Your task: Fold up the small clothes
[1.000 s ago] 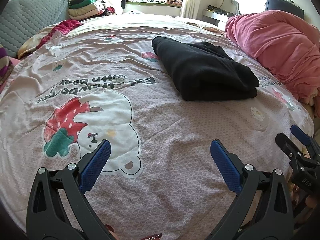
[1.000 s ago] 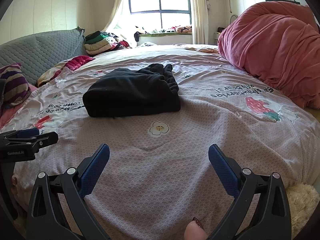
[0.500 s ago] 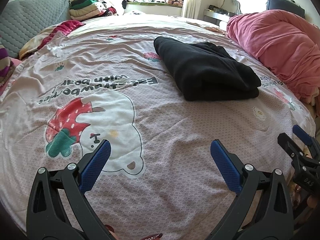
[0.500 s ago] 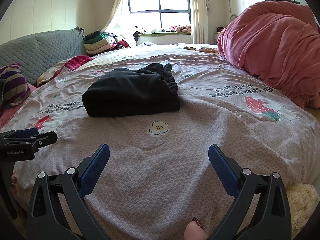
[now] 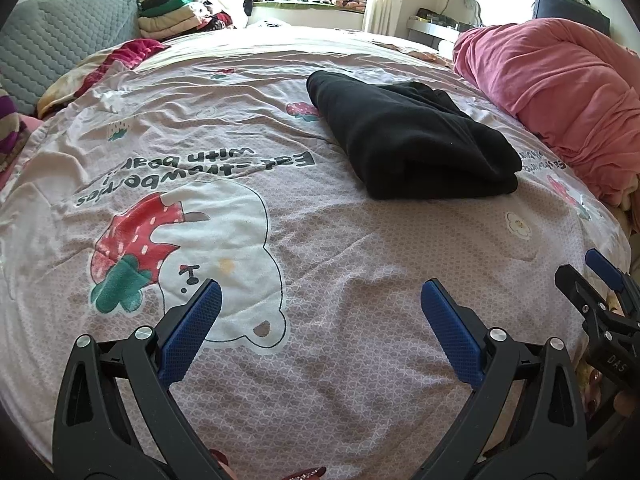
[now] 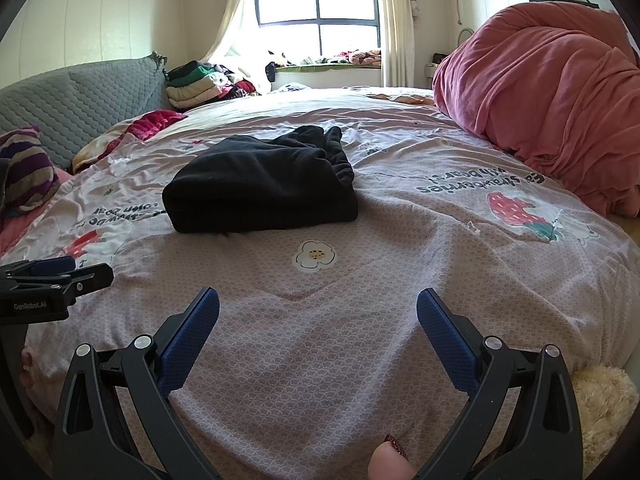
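A black garment lies folded into a thick rectangle in the middle of the bed, also seen as the black garment in the right wrist view. My left gripper hovers open over the bedsheet's bear print, well short of the garment, with nothing between its blue pads. Just as wide open and bare, my right gripper sits near the bed's front edge, in front of the garment. Each gripper shows in the other's view: the right gripper at the far right, the left gripper at the far left.
A pink bedsheet with strawberry and bear prints covers the bed. A bundled pink-red duvet fills the right side. A grey quilted headboard, striped pillow and a stack of folded clothes stand to the left and back.
Both views have shifted very slightly; the garment and both open grippers stay as they were.
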The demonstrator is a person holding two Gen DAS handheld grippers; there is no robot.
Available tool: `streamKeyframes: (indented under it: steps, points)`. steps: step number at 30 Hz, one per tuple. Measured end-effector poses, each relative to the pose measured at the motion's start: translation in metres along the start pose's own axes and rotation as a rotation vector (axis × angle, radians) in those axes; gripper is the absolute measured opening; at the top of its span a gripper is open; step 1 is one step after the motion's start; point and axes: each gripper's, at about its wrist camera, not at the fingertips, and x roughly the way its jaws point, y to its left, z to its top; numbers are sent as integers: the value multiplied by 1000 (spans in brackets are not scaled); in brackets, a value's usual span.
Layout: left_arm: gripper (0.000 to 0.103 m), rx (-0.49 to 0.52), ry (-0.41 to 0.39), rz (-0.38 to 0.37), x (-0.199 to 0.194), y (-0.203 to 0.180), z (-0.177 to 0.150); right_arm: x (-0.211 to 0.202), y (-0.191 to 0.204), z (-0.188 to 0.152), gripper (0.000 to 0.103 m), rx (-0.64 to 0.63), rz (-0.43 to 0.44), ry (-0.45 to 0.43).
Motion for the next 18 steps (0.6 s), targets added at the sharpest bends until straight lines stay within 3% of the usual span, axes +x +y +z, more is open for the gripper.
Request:
streamKeyframes:
  steps: [10, 15, 18]
  points:
    - [94, -71, 53, -39, 1, 8, 1, -16, -28, 6, 98, 85, -63, -7]
    - [94, -131, 47, 5, -7, 39, 9, -57, -94, 21, 98, 225, -210, -69]
    - [94, -198, 46, 63, -19, 88, 26, -84, -162, 20, 98, 334, -387, -89]
